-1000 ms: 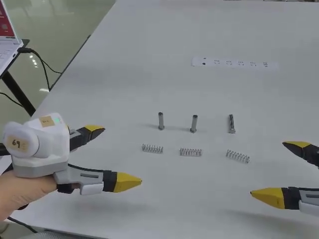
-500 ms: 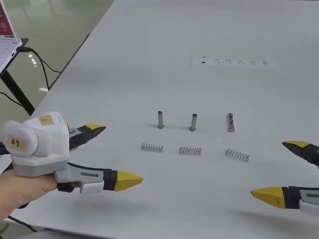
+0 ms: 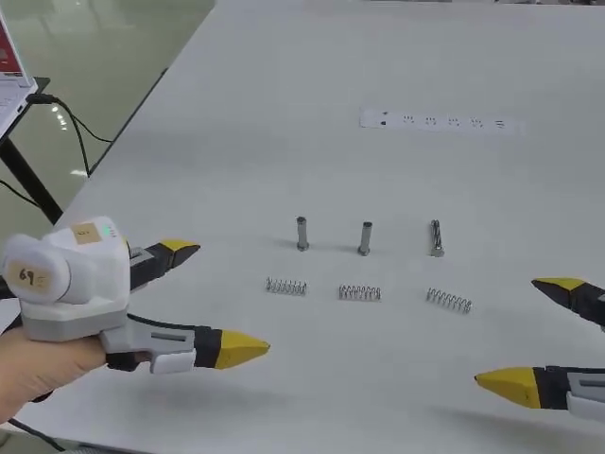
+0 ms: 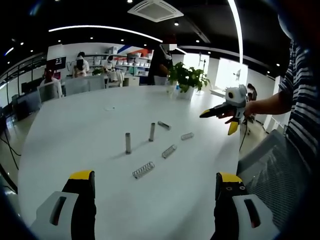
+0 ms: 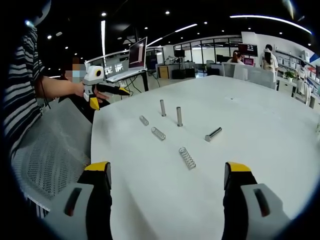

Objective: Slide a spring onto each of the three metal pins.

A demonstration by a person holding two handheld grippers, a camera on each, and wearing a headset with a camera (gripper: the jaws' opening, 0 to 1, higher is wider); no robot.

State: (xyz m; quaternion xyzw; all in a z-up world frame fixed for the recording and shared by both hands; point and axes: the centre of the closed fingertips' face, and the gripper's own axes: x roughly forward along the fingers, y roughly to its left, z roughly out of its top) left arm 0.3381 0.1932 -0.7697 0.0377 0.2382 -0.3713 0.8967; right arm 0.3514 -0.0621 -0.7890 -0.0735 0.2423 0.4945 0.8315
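Note:
On the white table [image 3: 284,151], two short metal pins [image 3: 302,233] [image 3: 366,237] stand upright in a row. A third pin [image 3: 436,237] lies on its side, also seen in the right gripper view [image 5: 213,134]. Three springs [image 3: 285,287] [image 3: 359,293] [image 3: 448,301] lie flat, one just in front of each pin. My left gripper [image 3: 219,301] hovers open left of the row, its own view facing the pins [image 4: 128,143] and springs [image 4: 143,169]. My right gripper [image 3: 525,333] hovers open at the right, nothing between its fingers, with a spring [image 5: 187,157] nearest it.
A white socket strip [image 3: 438,121] lies flat at the back of the table. The table's left edge [image 3: 104,161] runs diagonally, with a cable [image 3: 76,123] and a stand beyond it. A mesh chair [image 5: 50,150] sits at the near side.

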